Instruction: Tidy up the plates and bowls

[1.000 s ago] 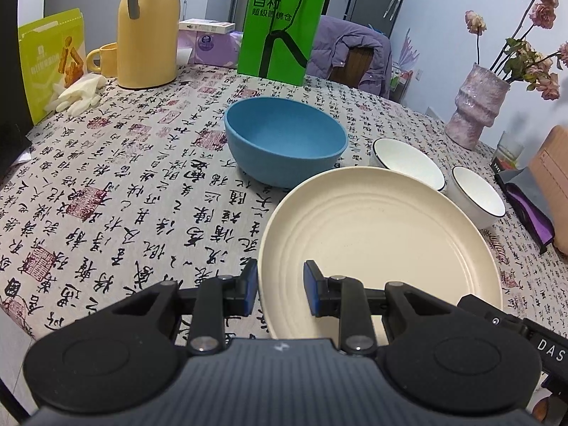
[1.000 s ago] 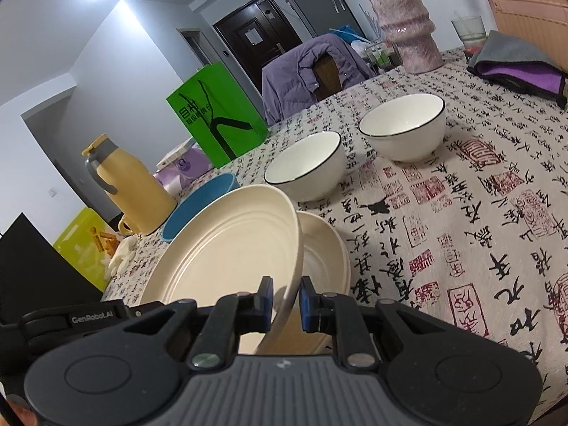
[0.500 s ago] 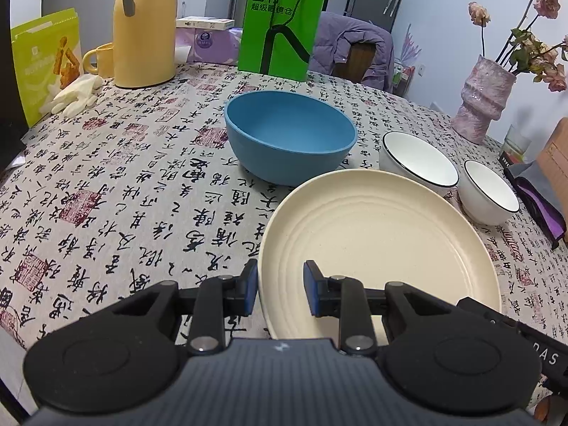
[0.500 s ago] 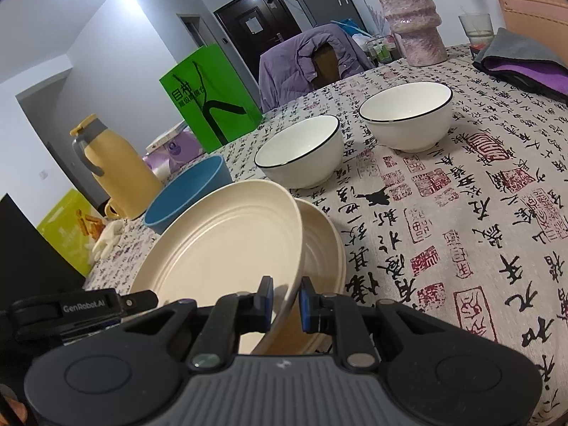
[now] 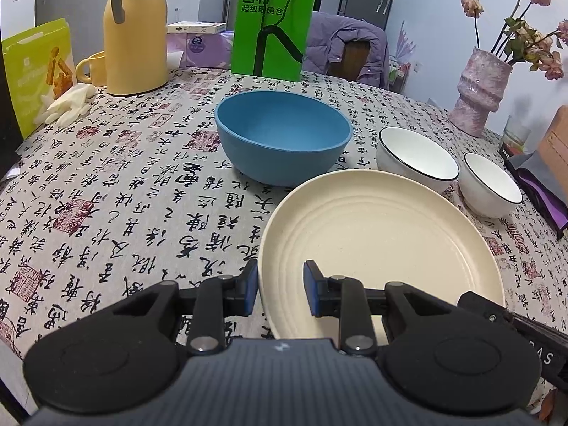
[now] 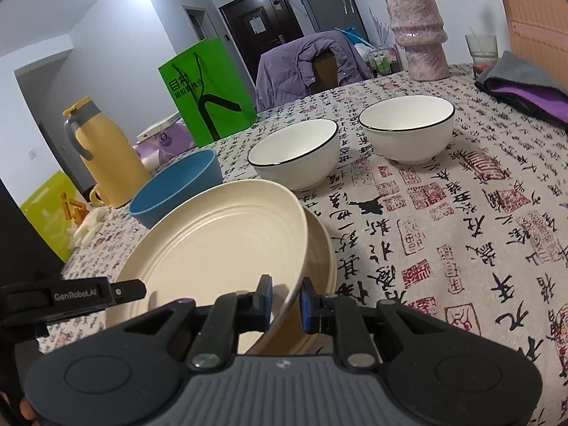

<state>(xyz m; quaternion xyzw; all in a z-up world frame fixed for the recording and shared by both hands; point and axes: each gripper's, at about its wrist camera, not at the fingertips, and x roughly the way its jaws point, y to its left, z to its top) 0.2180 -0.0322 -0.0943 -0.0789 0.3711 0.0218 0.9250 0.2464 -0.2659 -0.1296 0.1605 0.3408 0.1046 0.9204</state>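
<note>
A cream plate (image 5: 383, 234) hangs tilted above a second cream plate (image 6: 325, 255) that lies on the tablecloth. My right gripper (image 6: 287, 298) is shut on the near rim of the upper plate (image 6: 220, 248). My left gripper (image 5: 280, 291) straddles the plate's left rim, one pad on the outside and one on the inner slope, shut on it. Behind the plates stands a blue bowl (image 5: 284, 135). To its right are two white bowls with black rims (image 5: 415, 156) (image 5: 491, 184), side by side and upright.
A yellow jug (image 5: 135, 32), a yellow mug, a green paper bag (image 5: 271, 25) and white gloves (image 5: 67, 106) are at the back left. A pink vase (image 5: 479, 92), a glass and a folded purple cloth (image 5: 543, 191) stand at the right edge.
The right gripper has rolled a little, and the plate it holds now lies flatter over the lower plate. The left gripper stays on the rim with only a slight roll.
</note>
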